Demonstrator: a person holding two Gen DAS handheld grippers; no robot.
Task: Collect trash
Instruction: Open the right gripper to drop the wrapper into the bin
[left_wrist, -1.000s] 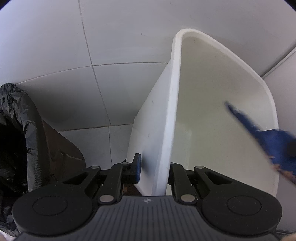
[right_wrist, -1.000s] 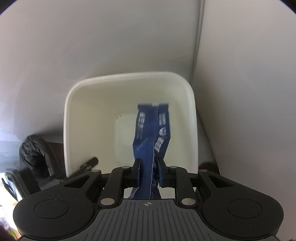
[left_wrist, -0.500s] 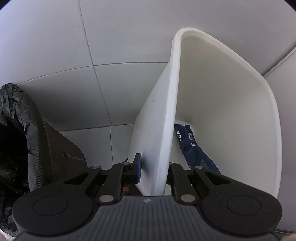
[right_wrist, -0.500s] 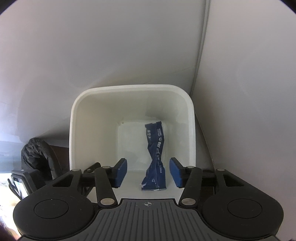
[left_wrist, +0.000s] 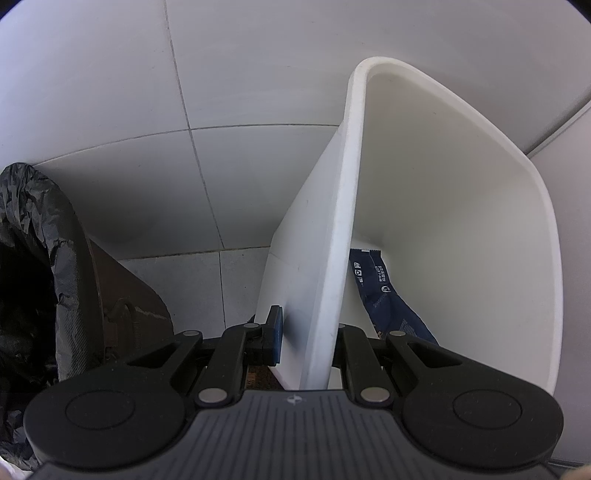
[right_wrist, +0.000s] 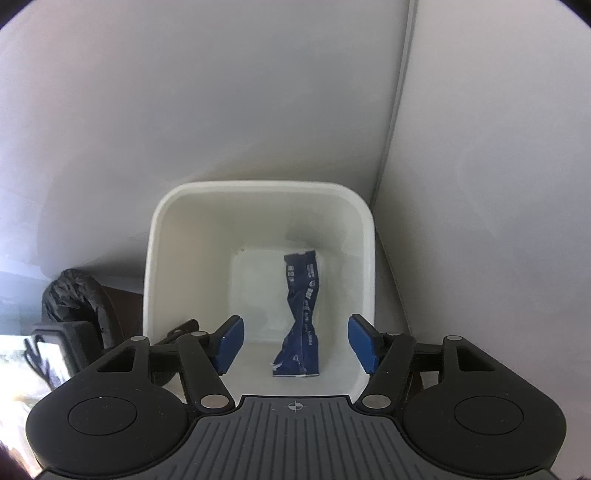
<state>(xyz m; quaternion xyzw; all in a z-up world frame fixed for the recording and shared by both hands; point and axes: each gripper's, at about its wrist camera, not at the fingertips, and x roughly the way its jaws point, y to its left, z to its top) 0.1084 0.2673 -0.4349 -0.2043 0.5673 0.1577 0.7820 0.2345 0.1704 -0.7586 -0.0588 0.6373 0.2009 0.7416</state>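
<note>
Clamping the near wall of the white bin (left_wrist: 461, 206), the left gripper (left_wrist: 306, 341) has its jaws pinched narrow on that wall: one blue pad (left_wrist: 275, 334) presses the outside face, the other finger sits inside, mostly hidden by the wall. Right gripper (right_wrist: 293, 341) hangs above the bin's mouth pointing down, its jaws having just been opening; they stand wide now with nothing between the blue pads (right_wrist: 231, 343). Blue wrapper (right_wrist: 301, 321) lies loose on the bin floor, twisted lengthwise, white print on it, well below the right gripper and not touching it. From the left wrist view the same wrapper (left_wrist: 384, 295) shows low inside the bin, close against the gripped wall. Bin (right_wrist: 258, 192) stands on light tiled floor (left_wrist: 110, 110), near a corner where grey walls (right_wrist: 480, 147) meet. Beside the bin, a dark can lined with a crinkled black bag (left_wrist: 33, 258). In the right wrist view the left gripper's black body (right_wrist: 181, 330) shows at the bin's left rim.
</note>
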